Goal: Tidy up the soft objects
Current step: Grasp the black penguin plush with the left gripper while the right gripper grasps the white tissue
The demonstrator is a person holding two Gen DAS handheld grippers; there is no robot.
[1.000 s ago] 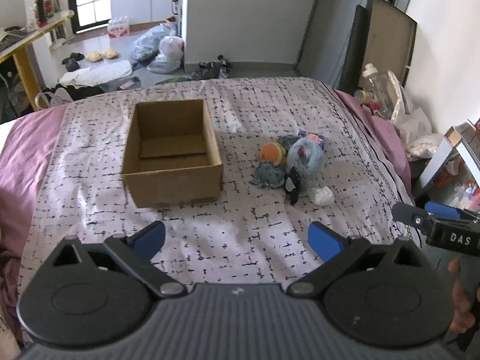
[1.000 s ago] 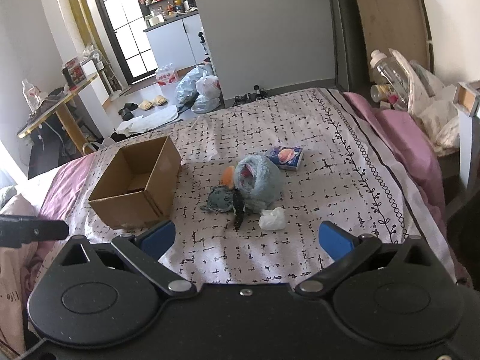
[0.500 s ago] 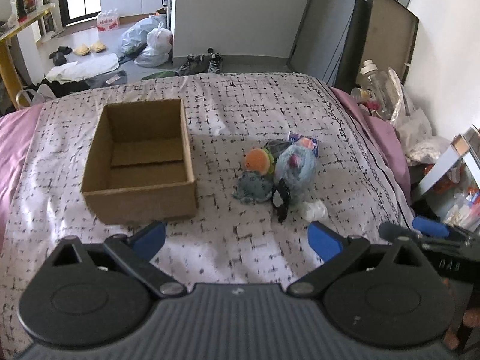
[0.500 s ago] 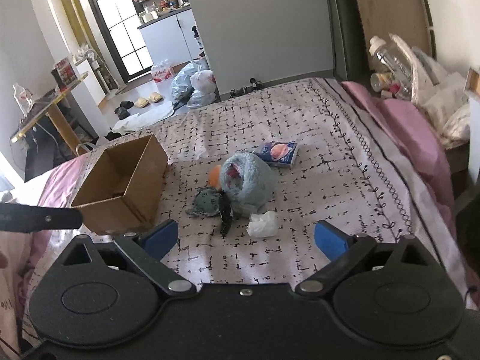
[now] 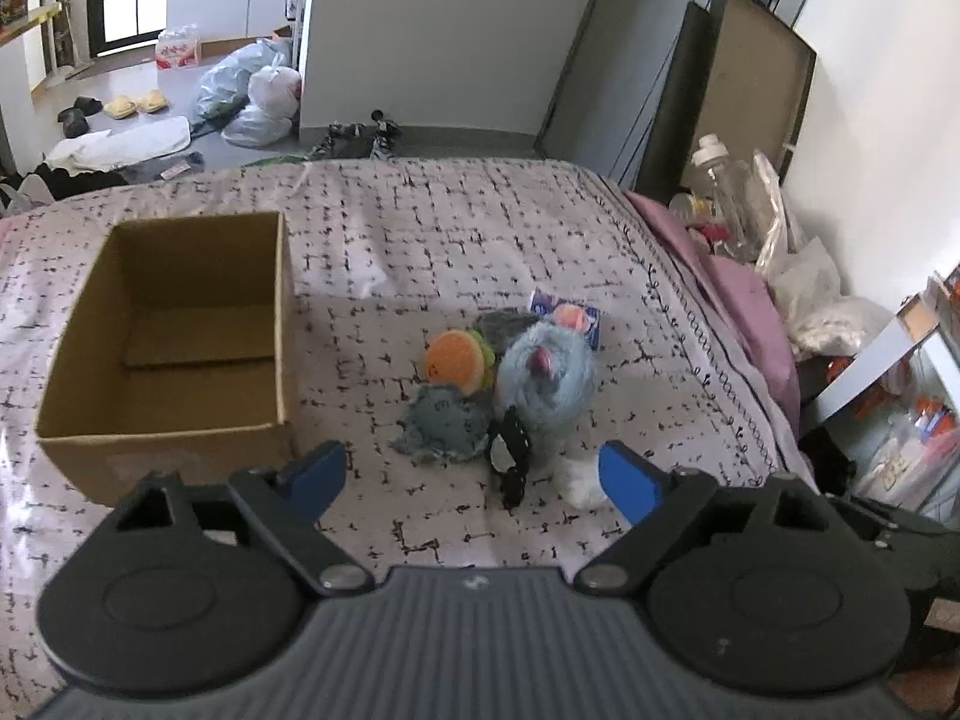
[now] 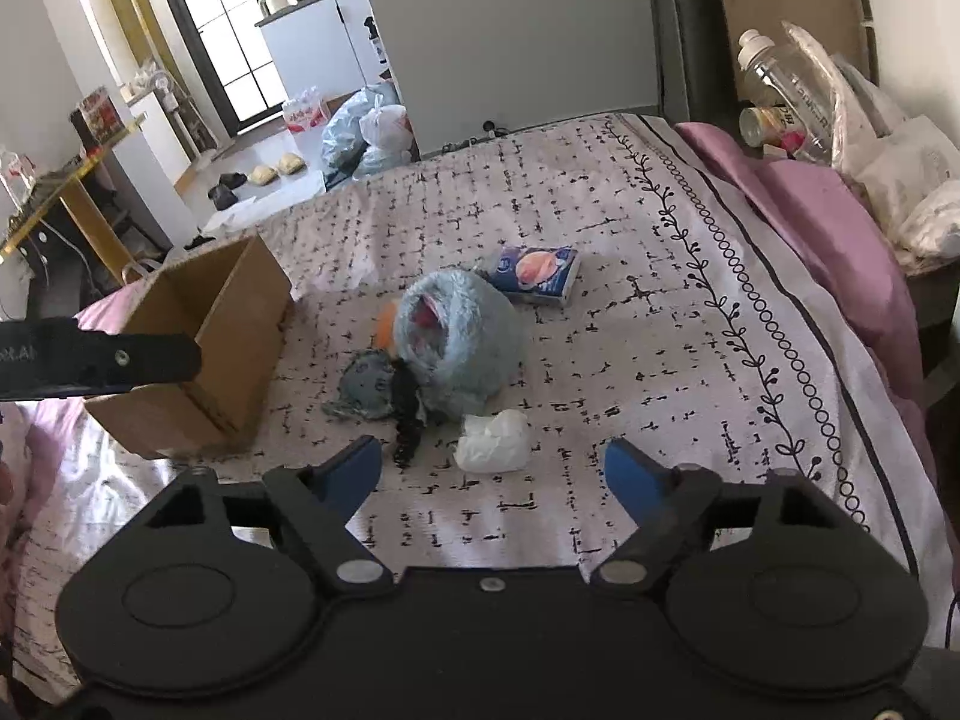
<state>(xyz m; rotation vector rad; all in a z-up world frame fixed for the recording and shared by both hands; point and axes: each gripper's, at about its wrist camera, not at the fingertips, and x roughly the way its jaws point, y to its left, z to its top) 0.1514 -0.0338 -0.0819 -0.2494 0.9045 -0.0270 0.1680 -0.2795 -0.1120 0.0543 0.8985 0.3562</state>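
— Two claws are listed. How are they held?

— Left claw (image 5: 474, 477) and right claw (image 6: 492, 471) are both spread wide, nothing gripped, over the bed (image 5: 420, 228).

— Where is the soft pile recorded?

— Seen from the left wrist, at 12 o'clock of the left claw: blue fluffy plush (image 5: 546, 372), burger plush (image 5: 456, 360) touching it at 9 o'clock, grey plush (image 5: 444, 426) below the burger, black scrunchie (image 5: 510, 462) at the fluffy plush's 6 o'clock, white tissue wad (image 5: 573, 480) at 5 o'clock, tissue packet (image 5: 570, 318) at 12 o'clock.

— And the container?

— One cardboard box (image 5: 168, 336), open-topped, is entered at 9 o'clock of the pile, apart from it.
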